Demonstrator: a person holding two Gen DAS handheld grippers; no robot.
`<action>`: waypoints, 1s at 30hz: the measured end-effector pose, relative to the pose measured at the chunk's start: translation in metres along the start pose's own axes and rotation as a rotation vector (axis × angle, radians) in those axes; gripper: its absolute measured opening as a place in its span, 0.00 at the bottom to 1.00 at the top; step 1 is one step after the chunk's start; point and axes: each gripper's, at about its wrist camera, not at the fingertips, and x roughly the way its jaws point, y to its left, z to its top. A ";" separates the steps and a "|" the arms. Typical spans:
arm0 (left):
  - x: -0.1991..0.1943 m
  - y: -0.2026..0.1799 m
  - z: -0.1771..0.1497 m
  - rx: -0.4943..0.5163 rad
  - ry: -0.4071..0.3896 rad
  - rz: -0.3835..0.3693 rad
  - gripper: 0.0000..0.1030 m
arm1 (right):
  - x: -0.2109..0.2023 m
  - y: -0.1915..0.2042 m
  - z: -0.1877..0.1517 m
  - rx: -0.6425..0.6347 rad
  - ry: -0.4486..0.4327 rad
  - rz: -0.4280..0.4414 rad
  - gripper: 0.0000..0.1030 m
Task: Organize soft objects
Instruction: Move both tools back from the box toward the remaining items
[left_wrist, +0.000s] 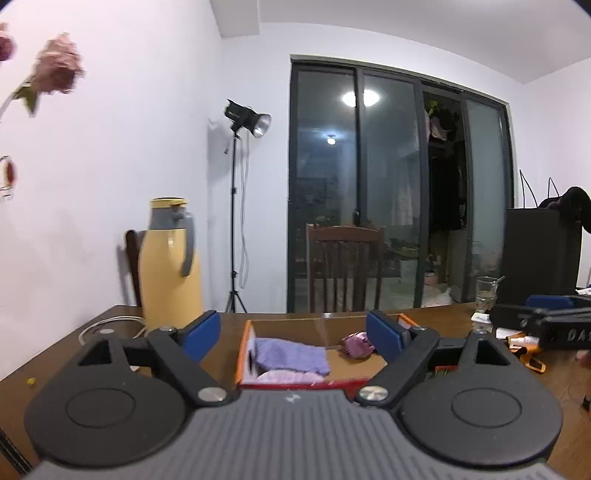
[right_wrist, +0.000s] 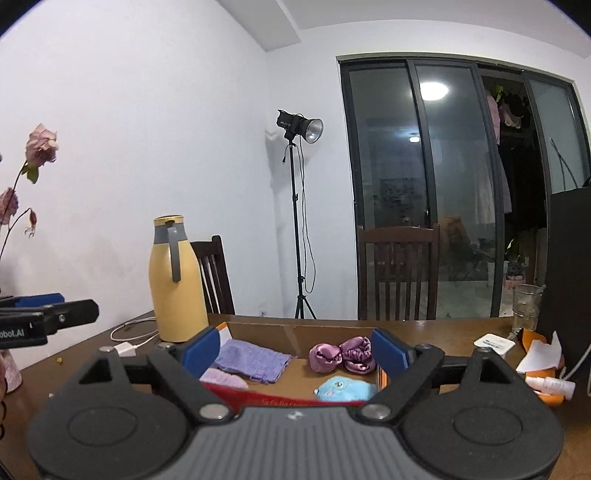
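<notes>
Cardboard walls of the shallow box (right_wrist: 258, 330) on the bench (right_wrist: 443, 332) hide part of what we see ahead of our right hand-held gripper (right_wrist: 295, 350), spread wide and empty like the left hand-held gripper (left_wrist: 293, 334): knitted lilac cloth (right_wrist: 255, 358), satin scrunchies (right_wrist: 341, 356), half-hidden blue plush (right_wrist: 343, 389).

glossy brown wood table (right_wrist: 443, 332) bears a matt cardboard box (right_wrist: 295, 332); inside, a nubby purple knit cloth (right_wrist: 255, 360), shiny satin scrunchies (right_wrist: 341, 356), fuzzy blue plush (right_wrist: 345, 389). beside the box, a smooth yellow plastic jug (right_wrist: 177, 280).
</notes>
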 end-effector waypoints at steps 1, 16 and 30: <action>-0.011 0.001 -0.009 0.001 -0.011 0.010 0.89 | -0.008 0.002 -0.005 0.005 -0.007 -0.008 0.86; -0.147 0.009 -0.096 -0.034 0.055 0.047 0.94 | -0.143 0.064 -0.132 -0.071 0.077 -0.004 0.88; -0.134 0.003 -0.098 -0.047 0.089 0.003 0.95 | -0.152 0.063 -0.134 -0.038 0.079 -0.009 0.87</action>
